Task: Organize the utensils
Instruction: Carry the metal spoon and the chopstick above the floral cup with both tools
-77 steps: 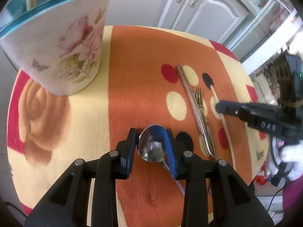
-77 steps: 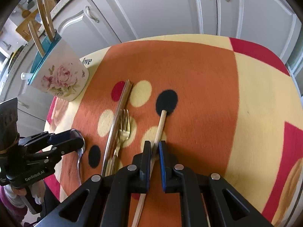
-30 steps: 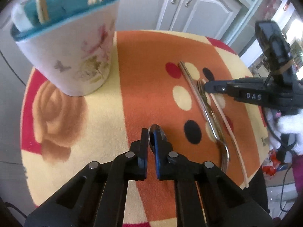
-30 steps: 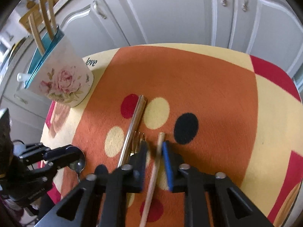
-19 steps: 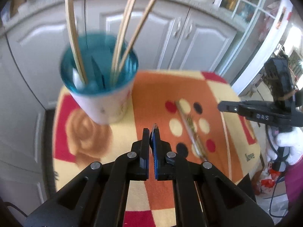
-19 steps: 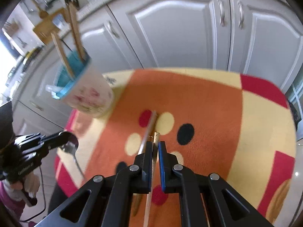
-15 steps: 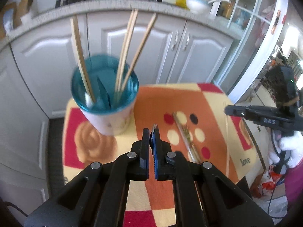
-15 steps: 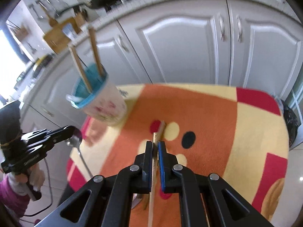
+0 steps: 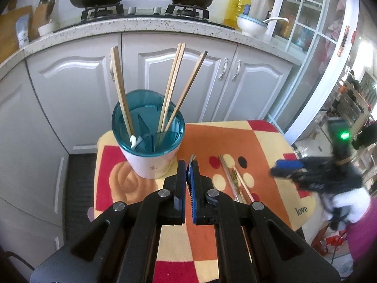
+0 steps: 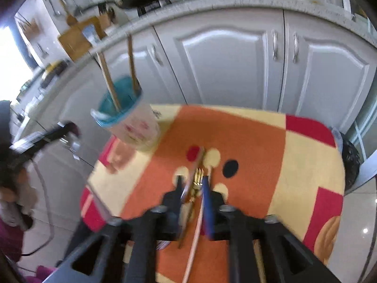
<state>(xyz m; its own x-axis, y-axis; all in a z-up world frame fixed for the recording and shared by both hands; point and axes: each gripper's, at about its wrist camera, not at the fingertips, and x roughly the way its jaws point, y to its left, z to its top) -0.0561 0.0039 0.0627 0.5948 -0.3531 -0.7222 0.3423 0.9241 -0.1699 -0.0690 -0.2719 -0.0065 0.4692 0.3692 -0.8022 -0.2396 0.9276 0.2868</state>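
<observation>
In your left wrist view, your left gripper (image 9: 187,165) sits at lower centre with its fingers pressed together on the spoon (image 9: 192,158), whose edge pokes up just above the blue pads. Just above and left of the fingertips stands the utensil holder (image 9: 148,151), a white floral cup with a teal divided insert, on the orange and cream tablecloth (image 9: 256,141). Wooden chopsticks (image 9: 175,87) lean out of it at centre frame, and a white-handled piece (image 9: 133,139) rests against its left inner wall. To the right of your fingertips, the fork (image 9: 233,174), a metal chopstick (image 9: 225,167) and a pale chopstick (image 9: 243,184) lie side by side on the cloth. Your right gripper (image 9: 280,168) shows at the right edge, blurred; you cannot tell its finger state from here.

In your right wrist view, which is blurred, your right gripper (image 10: 192,184) is at lower centre with its fingers apart, holding nothing. The fork (image 10: 197,181) and metal chopstick (image 10: 190,184) show between them on the tablecloth (image 10: 259,146), and the pale chopstick (image 10: 195,235) runs down along the blue right finger. The utensil holder (image 10: 132,127) stands at centre left, and your left gripper (image 10: 67,127) holds the spoon (image 10: 74,144) at the left edge.
</observation>
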